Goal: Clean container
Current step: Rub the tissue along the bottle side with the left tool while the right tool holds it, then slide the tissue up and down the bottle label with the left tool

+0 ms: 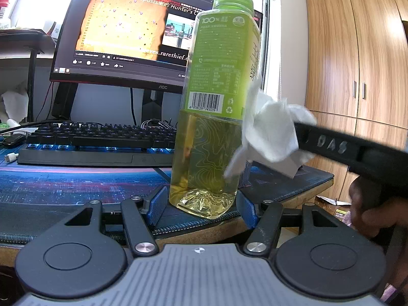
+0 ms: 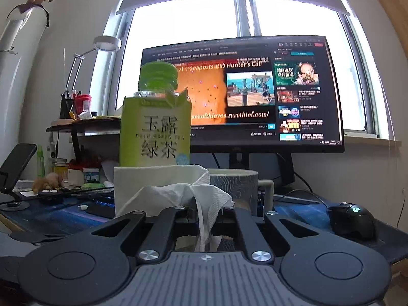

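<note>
A clear green-tea bottle (image 1: pixel 214 107) with a green cap and label stands upright on the desk mat, about half full of yellow tea. My left gripper (image 1: pixel 202 207) holds its base between the blue pads (image 1: pixel 156 205). My right gripper (image 2: pixel 204 209) is shut on a crumpled white tissue (image 2: pixel 183 193), which also shows in the left wrist view (image 1: pixel 270 132). It presses the tissue against the bottle's right side. In the right wrist view the bottle (image 2: pixel 155 125) stands just behind the tissue.
A monitor (image 1: pixel 132 33) and a black keyboard (image 1: pixel 97 140) stand behind the bottle. A patterned mug (image 2: pixel 233 186) sits right of the bottle, a black mouse (image 2: pixel 353 220) farther right. Desk clutter and a phone stand (image 2: pixel 15 165) lie left. A wooden wardrobe (image 1: pixel 357 51) stands right.
</note>
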Motion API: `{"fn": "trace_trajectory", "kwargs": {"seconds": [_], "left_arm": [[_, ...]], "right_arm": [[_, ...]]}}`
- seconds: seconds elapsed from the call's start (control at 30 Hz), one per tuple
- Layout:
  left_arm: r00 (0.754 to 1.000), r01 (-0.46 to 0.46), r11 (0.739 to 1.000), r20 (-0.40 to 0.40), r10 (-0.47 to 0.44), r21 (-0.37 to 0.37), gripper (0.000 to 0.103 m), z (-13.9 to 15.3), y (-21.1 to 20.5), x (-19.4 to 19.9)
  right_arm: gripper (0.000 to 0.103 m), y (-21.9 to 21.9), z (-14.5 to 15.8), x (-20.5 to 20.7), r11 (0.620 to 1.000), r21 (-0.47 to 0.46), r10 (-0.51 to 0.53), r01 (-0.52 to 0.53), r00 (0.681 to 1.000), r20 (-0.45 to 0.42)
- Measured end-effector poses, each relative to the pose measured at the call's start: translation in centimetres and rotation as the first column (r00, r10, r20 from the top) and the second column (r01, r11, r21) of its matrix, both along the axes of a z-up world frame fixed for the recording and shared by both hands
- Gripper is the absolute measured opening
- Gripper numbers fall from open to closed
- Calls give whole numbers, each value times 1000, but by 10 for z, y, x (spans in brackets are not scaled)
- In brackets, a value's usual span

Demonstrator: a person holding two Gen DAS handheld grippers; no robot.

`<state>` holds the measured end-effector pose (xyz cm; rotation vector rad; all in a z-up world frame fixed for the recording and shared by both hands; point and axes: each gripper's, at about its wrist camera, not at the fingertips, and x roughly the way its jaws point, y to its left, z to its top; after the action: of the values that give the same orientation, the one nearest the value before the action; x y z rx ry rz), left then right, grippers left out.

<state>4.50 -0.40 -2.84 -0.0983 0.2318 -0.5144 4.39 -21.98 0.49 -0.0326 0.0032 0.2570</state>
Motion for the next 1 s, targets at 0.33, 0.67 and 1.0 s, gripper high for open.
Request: {"fn": "trace_trajectory", "kwargs": {"seconds": [0.33,0.67,1.0], "left_arm": [[1000,1,1000,-2,-1,3,64,0,0,1],[1000,2,1000,-2,-2,7,64,0,-1,2],[1000,1,1000,-1,-1,6,64,-1,-1,1]], "right_arm": [[8,6,11,-12,999,0,33,-33,998,57],[8,-3,-3,4,1000,12,7,-7,1000,-11],[8,4,11,-15,999,-2,33,-33,998,62]]}}
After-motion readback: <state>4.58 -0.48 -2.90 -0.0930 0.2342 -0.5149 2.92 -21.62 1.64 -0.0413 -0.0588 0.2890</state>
